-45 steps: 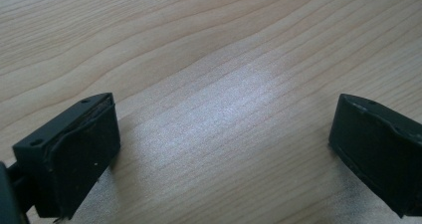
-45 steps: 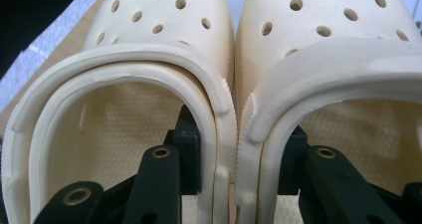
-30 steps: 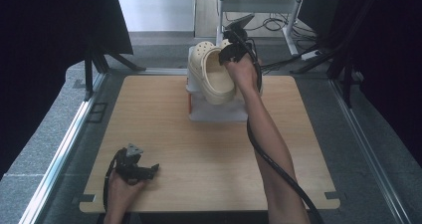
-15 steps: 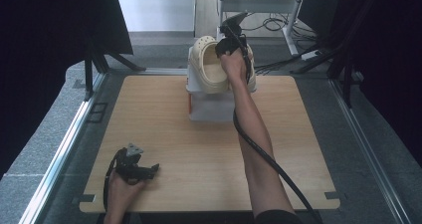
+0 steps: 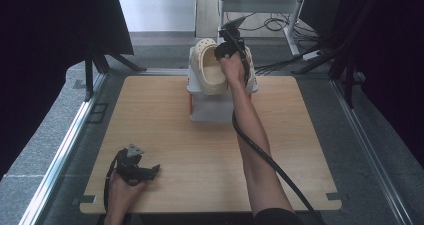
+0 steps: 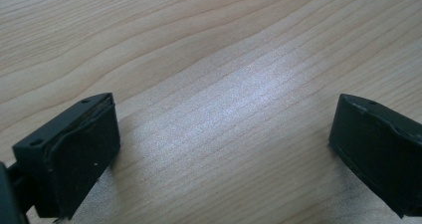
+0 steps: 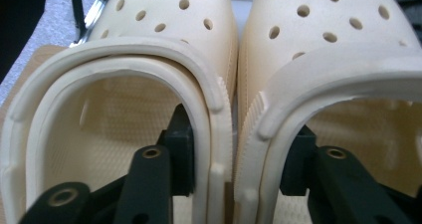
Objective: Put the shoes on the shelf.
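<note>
At about seven o'clock on the table [image 5: 165, 135], my left gripper [image 5: 134, 169] lies low on the wood near the front edge, my hand wrapped round it. Its jaws stand wide apart in the left gripper view, with only bare wood grain between the two black pads [image 6: 79, 154].

Moving right to twelve o'clock, at the far edge of the table, a white box [image 5: 212, 102] stands with a pair of cream clogs [image 5: 210, 67] lying on top of it, side by side and touching along their inner walls, toes pointing away from me.

My right arm reaches out across the table to them, and my right gripper [image 5: 231, 49] sits over the clogs' heel openings. In the right gripper view one jaw is down inside the left clog [image 7: 124, 134] and the other inside the right clog [image 7: 338, 109], so the two adjoining side walls run between them. The jaws have just been opening; the left pad looks to stand a little off its wall, and whether the right one still touches I cannot tell.
</note>
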